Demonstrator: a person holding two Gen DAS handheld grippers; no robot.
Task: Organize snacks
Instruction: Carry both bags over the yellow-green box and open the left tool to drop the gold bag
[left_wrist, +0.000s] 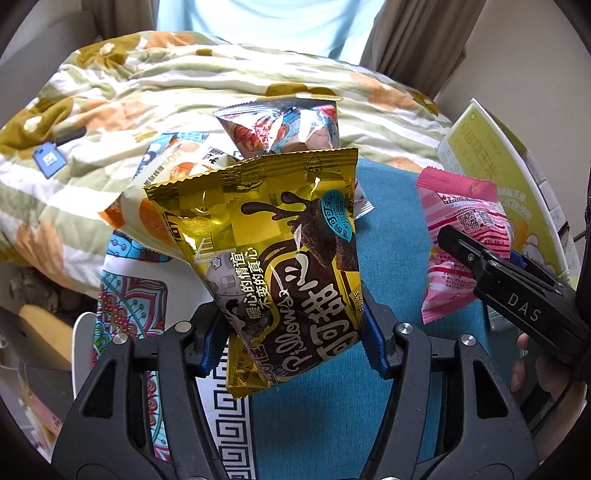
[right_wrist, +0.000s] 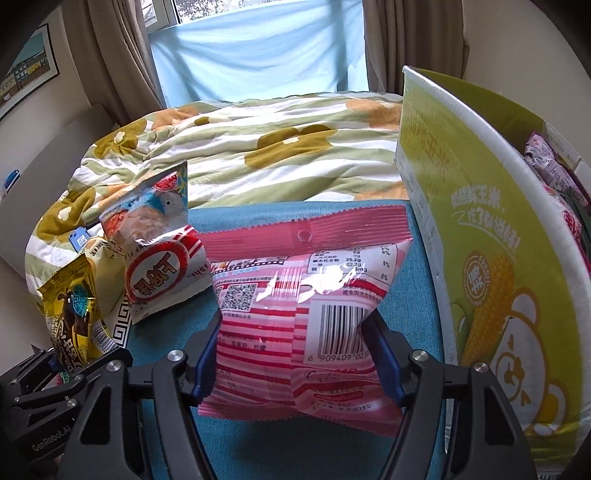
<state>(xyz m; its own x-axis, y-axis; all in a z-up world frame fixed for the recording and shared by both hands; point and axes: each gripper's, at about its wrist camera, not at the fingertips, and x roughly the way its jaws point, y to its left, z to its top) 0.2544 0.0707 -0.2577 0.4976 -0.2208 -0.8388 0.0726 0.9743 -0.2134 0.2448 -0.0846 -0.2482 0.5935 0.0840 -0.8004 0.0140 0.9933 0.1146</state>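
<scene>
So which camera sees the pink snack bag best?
The right wrist view. The pink snack bag fills the middle there, squeezed in the right gripper, with barcode and QR code readable. The left wrist view shows it small at the side, partly behind that gripper.

window: daylit, pale blue sheet | curtains: beige | bed quilt: floral | wall picture: left

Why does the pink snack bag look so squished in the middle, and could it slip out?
The pink snack bag is probably soft and puffy: the right gripper pinches its sides inward, so it gives rather than staying stiff. Its glossy film shows glare, so it may be slippery. It likely weighs little, since its unsupported top stays up.
</scene>
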